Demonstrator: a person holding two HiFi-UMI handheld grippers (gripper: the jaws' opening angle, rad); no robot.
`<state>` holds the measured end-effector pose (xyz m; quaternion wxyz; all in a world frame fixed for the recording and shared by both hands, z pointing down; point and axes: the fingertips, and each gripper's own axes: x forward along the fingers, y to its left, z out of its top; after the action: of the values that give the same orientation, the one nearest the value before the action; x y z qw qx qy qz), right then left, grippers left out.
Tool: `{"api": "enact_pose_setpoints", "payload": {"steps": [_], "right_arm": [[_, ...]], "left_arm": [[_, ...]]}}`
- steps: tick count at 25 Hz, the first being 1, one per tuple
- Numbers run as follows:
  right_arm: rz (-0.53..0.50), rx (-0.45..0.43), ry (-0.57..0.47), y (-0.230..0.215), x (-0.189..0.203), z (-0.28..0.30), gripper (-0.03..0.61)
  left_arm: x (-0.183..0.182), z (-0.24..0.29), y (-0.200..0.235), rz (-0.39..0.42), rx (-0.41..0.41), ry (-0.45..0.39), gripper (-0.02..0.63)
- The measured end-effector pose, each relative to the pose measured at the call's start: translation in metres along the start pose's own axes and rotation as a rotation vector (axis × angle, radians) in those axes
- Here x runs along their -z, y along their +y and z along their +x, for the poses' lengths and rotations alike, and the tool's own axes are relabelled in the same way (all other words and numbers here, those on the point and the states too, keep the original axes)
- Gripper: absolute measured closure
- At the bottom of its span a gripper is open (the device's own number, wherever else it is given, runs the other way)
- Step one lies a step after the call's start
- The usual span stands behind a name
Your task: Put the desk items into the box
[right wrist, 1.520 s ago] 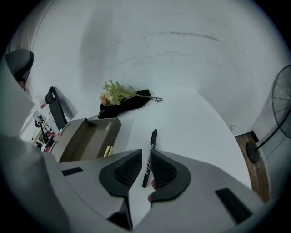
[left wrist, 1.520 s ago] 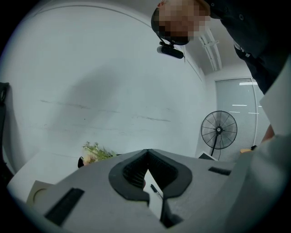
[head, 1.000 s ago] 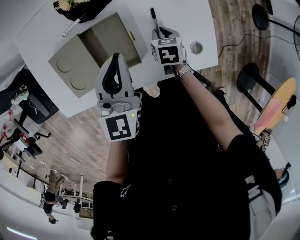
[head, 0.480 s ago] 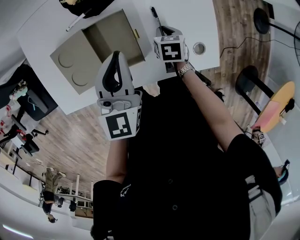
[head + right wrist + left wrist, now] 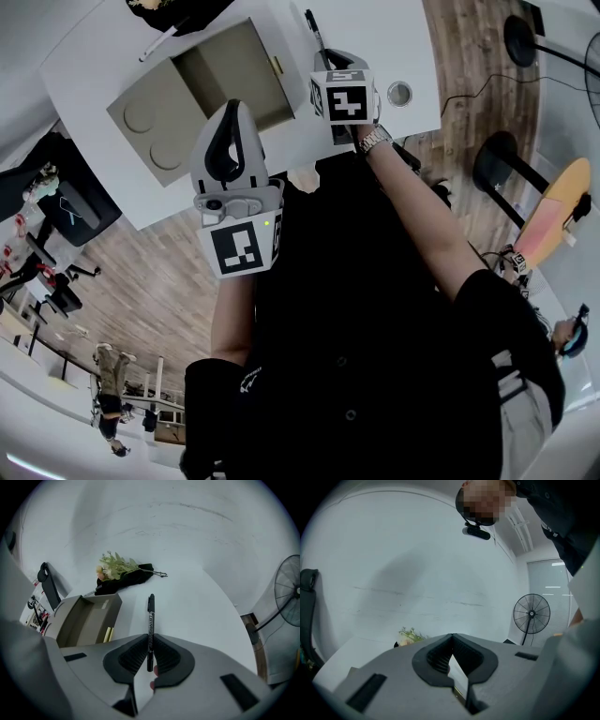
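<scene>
Fingers of right gripper (image 5: 150, 639) clamped on a black marker (image 5: 150, 616), pads pinching its rear third from both sides. Marker sticks straight forward out of the jaws, capped end away from the gripper, printed text along the barrel. A fingertip of the person shows just under the pads. Marker is over the white table (image 5: 197, 606), right of the open cardboard box (image 5: 89, 620) and apart from it; can't tell if its far end touches the tabletop. Box sits left of the jaws, flap folded out to its left, inside looks bare from here. Yellow sticky notes (image 5: 108, 634) are just beside the box's near right wall; contact unclear. Far end of the table: a flower bunch (image 5: 115, 566) lying on a black cloth (image 5: 126, 581).

Left gripper (image 5: 451, 641) has its fingers together at the tips, nothing between them, aimed up at a white wall; a standing fan (image 5: 531, 613) is off to the right.

Head view: left gripper is held up near the person's chest, well back from the table edge. Right gripper is out over the table with the marker pointing away. A white pen (image 5: 159, 42) lies by the cloth beyond the box. A small round metal-rimmed object (image 5: 399, 93) sits just right of the right gripper.
</scene>
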<state>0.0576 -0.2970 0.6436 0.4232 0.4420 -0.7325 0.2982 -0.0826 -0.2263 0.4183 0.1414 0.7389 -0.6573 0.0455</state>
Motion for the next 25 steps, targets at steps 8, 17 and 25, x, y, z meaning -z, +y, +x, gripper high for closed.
{"api": "enact_pose_setpoints", "payload": {"steps": [8,17,25], "right_arm": [[0.032,0.007,-0.082,0.013,-0.013,-0.031,0.54],[0.054,0.019,-0.176,0.036,-0.018,-0.076,0.54],[0.055,0.032,-0.271,0.06,-0.023,-0.125,0.54]], "left_arm": [[-0.008,-0.025,0.007,0.012,0.019,-0.024,0.606],[-0.02,-0.062,0.016,0.052,0.043,-0.065,0.606],[-0.03,-0.1,0.027,0.051,0.048,-0.099,0.606]]}}
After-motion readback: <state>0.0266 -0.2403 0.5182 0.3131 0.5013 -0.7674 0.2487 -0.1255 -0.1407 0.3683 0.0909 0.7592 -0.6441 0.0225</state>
